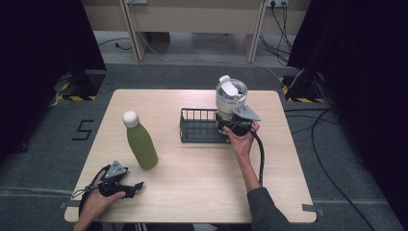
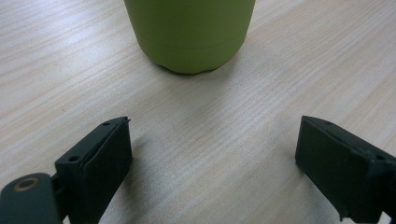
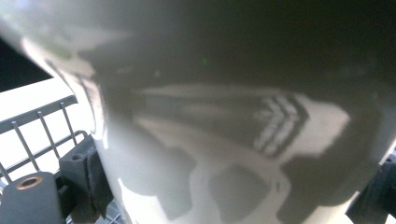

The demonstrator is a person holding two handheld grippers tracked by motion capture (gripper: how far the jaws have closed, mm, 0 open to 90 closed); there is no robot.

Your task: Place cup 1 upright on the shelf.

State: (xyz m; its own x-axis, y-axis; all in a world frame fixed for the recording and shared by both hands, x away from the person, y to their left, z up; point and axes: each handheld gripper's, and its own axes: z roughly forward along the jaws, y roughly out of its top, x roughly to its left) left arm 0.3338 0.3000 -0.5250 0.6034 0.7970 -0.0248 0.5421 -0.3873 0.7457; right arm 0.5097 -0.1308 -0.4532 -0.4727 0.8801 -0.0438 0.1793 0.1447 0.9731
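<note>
Right claw [image 1: 234, 126] clamped around white tumbler [image 1: 230, 98] (over wire basket [image 1: 198, 126]).

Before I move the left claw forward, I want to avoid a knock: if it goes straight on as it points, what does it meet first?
Most likely the green bottle. In the left gripper view the left claw is open and aimed at the bottle's base, with bare table between them; the gap's depth is unclear.

Place: a lab or recording studio
Floor: grey carpet [image 1: 192, 77] with hazard-striped tape [image 1: 77, 97] and a taped mark [image 1: 82, 130]
Surroundings: black curtains [image 1: 43, 38] on both sides, loose cables [image 1: 327, 144]
Furniture: one bare wooden table [image 1: 192, 173]
</note>
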